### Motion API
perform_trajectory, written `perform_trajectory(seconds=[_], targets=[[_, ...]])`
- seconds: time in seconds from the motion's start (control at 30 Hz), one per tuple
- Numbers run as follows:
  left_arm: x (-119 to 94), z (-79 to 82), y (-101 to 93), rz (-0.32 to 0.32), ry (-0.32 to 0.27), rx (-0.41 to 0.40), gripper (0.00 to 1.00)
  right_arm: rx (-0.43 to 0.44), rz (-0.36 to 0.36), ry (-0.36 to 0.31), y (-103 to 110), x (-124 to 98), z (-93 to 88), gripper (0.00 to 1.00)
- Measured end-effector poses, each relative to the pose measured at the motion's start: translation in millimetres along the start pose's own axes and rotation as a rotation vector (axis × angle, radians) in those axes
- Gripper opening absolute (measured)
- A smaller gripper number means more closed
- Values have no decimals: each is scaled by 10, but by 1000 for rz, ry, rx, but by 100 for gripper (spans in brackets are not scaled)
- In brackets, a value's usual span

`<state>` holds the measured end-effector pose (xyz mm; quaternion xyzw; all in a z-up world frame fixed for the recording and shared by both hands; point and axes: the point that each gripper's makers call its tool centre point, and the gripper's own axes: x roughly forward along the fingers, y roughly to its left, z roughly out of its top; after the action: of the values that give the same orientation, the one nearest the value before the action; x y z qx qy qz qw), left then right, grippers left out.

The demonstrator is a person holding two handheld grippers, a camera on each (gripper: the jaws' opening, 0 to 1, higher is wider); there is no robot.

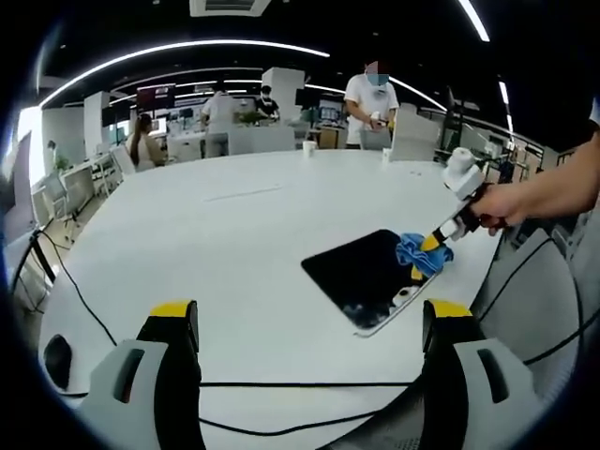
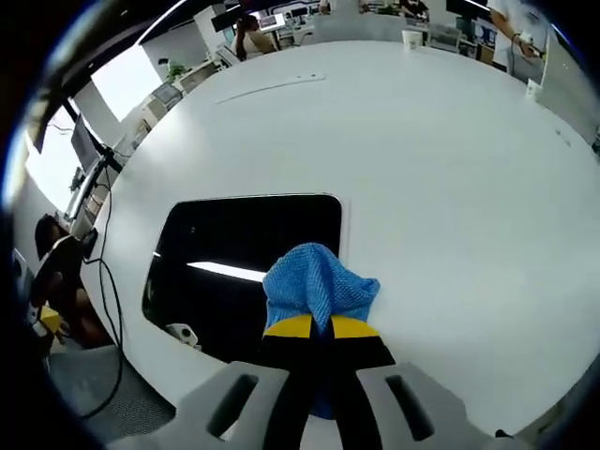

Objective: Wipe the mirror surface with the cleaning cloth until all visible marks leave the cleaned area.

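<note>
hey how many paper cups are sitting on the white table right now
2. One paper cup stands at the far edge of the white table, left of the standing person in white; a second cup stands right of it, near that person. Others may be hidden.

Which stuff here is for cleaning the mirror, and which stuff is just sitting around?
For the job:
- mirror, lying flat on the white table
- blue cloth, pinched in the right gripper, touching the mirror's edge

Just sitting around:
- paper cup at the table's far side
- black cables along the near edge
- left gripper, open and holding nothing
</note>
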<state>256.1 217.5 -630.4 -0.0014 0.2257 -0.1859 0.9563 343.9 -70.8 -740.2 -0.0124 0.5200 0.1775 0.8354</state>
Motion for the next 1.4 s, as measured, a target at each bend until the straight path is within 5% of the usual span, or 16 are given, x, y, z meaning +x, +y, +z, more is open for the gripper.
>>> perform_trajectory(seconds=[0.63,0.9,1.07,1.4], targets=[[-68,-108,136,22,7,-23,99,50,3,5,13,-85,-146,0],[-56,-91,155,25,4,-26,99,-25,-10,-1,15,-69,-127,0],[-48,-101,143,21,5,-23,99,61,-30,14,12,-78,-133,0],[-66,-122,231,10,5,-29,99,77,-75,24,31,-74,-133,0]])
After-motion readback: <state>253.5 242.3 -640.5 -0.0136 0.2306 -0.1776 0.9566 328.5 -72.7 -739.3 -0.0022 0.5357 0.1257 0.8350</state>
